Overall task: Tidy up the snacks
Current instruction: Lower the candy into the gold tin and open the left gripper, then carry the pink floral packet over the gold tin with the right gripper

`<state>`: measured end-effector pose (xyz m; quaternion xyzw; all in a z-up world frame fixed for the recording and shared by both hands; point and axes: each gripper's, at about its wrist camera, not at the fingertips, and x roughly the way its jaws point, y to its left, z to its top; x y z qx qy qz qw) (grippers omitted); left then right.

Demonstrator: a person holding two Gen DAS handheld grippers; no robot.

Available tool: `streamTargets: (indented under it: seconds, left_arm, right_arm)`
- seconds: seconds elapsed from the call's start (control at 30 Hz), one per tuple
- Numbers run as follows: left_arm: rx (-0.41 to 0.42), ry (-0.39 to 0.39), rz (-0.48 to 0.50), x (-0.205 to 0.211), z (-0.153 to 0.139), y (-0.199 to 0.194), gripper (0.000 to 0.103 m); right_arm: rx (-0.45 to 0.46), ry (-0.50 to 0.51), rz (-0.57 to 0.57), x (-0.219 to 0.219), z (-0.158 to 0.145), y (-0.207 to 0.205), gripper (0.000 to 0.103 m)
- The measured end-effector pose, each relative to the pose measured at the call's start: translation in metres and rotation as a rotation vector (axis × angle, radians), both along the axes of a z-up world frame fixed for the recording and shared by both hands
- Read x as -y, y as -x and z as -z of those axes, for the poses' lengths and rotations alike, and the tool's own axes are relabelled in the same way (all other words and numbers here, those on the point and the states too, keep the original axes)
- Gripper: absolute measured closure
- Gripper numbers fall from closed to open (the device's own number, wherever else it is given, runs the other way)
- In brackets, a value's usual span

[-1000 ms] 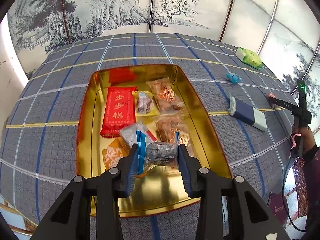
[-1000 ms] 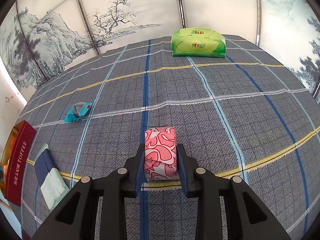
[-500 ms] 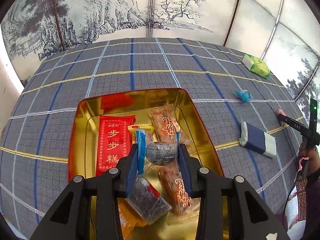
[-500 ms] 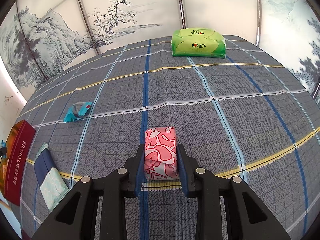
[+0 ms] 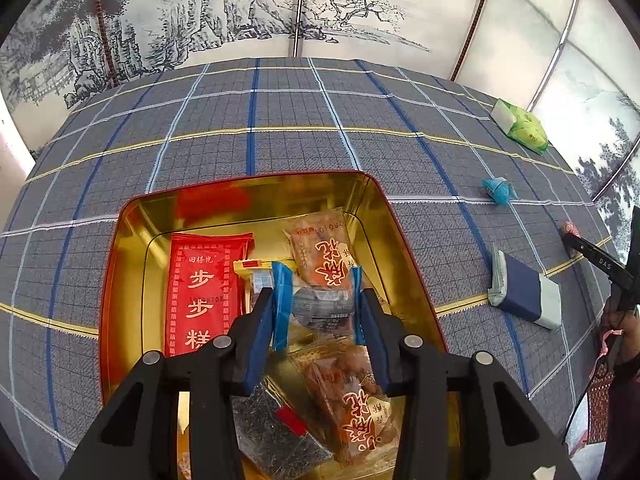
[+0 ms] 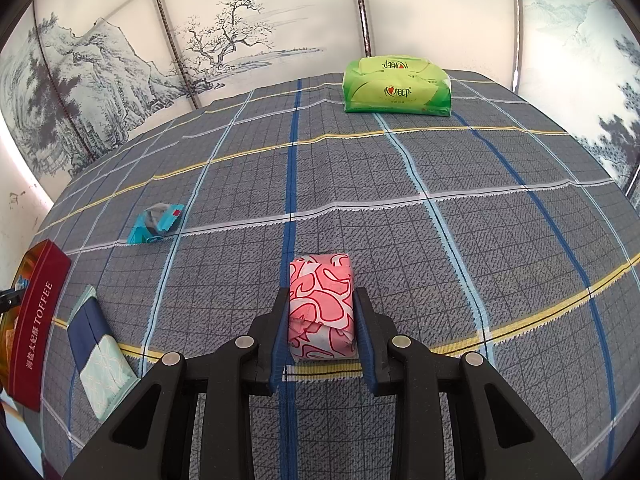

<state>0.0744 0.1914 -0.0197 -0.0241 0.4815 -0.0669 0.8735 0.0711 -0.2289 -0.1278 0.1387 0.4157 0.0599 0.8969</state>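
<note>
My left gripper (image 5: pixel 318 300) is shut on a grey snack packet with blue ends (image 5: pixel 320 300), held over the gold tin (image 5: pixel 120 264). The tin holds a red packet (image 5: pixel 200 292), orange packets (image 5: pixel 320 248) and a dark packet (image 5: pixel 276 432). My right gripper (image 6: pixel 321 312) is shut on a pink-and-white patterned snack (image 6: pixel 321 304) resting on the checked tablecloth. A small teal snack (image 6: pixel 154 224) and a blue-and-mint packet (image 6: pixel 100 352) lie on the cloth left of it; both also show in the left wrist view, the teal snack (image 5: pixel 498 190) and the packet (image 5: pixel 524 294).
A green tissue pack (image 6: pixel 396 90) stands at the table's far edge. The tin's red side (image 6: pixel 34 328), printed TOFFEE, is at the far left of the right wrist view. Painted screen panels surround the table.
My left gripper moved forward and lower over the tin with the grey packet still held. My right gripper and the pink snack have not moved.
</note>
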Motion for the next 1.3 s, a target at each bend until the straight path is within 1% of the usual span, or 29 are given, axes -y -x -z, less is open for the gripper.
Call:
streamTargets:
  seconds: [0.13, 0.2, 0.37, 0.4, 0.47, 0.53, 0.8, 0.93, 1.03, 1.13, 1.2, 1.3]
  left_arm:
    - [0.012, -0.007, 0.006, 0.003, -0.004, 0.003, 0.064]
    - [0.018, -0.010, 0.006, 0.004, -0.005, 0.005, 0.063]
    - [0.049, -0.033, -0.008, 0.009, -0.010, 0.018, 0.046]
    - [0.057, -0.038, -0.010, 0.009, -0.011, 0.020, 0.045]
    - [0.083, -0.058, -0.022, 0.011, -0.014, 0.029, 0.038]
    - [0.097, -0.071, -0.032, 0.012, -0.015, 0.035, 0.036]
    - [0.113, -0.119, -0.064, 0.012, -0.015, 0.055, 0.034]
    - [0.124, -0.130, -0.073, 0.010, -0.016, 0.063, 0.033]
    - [0.150, -0.151, -0.083, 0.008, -0.020, 0.071, 0.023]
    - [0.177, -0.172, -0.086, 0.007, -0.024, 0.079, 0.023]
    - [0.192, -0.188, -0.086, 0.006, -0.027, 0.085, 0.023]
    - [0.203, -0.193, -0.086, 0.002, -0.030, 0.089, 0.018]
  right_arm:
    - [0.000, 0.000, 0.000, 0.000, 0.000, 0.000, 0.072]
    - [0.000, 0.000, 0.000, -0.001, 0.000, 0.000, 0.072]
    - [0.001, -0.005, -0.003, 0.000, 0.000, 0.000, 0.072]
    - [0.001, -0.004, -0.003, 0.000, 0.000, 0.000, 0.072]
    - [0.001, -0.002, -0.003, 0.000, 0.000, 0.000, 0.072]
    - [0.000, 0.006, -0.004, -0.001, 0.000, -0.001, 0.072]
    - [-0.003, 0.018, -0.001, -0.004, -0.001, 0.001, 0.072]
    - [-0.005, 0.021, 0.000, -0.007, -0.001, 0.008, 0.072]
    - [-0.005, 0.028, -0.002, -0.012, -0.002, 0.015, 0.071]
    - [0.003, 0.039, -0.005, -0.021, -0.003, 0.026, 0.071]
    - [0.013, 0.069, -0.013, -0.030, -0.004, 0.036, 0.071]
    - [0.020, 0.057, -0.022, -0.039, -0.007, 0.050, 0.071]
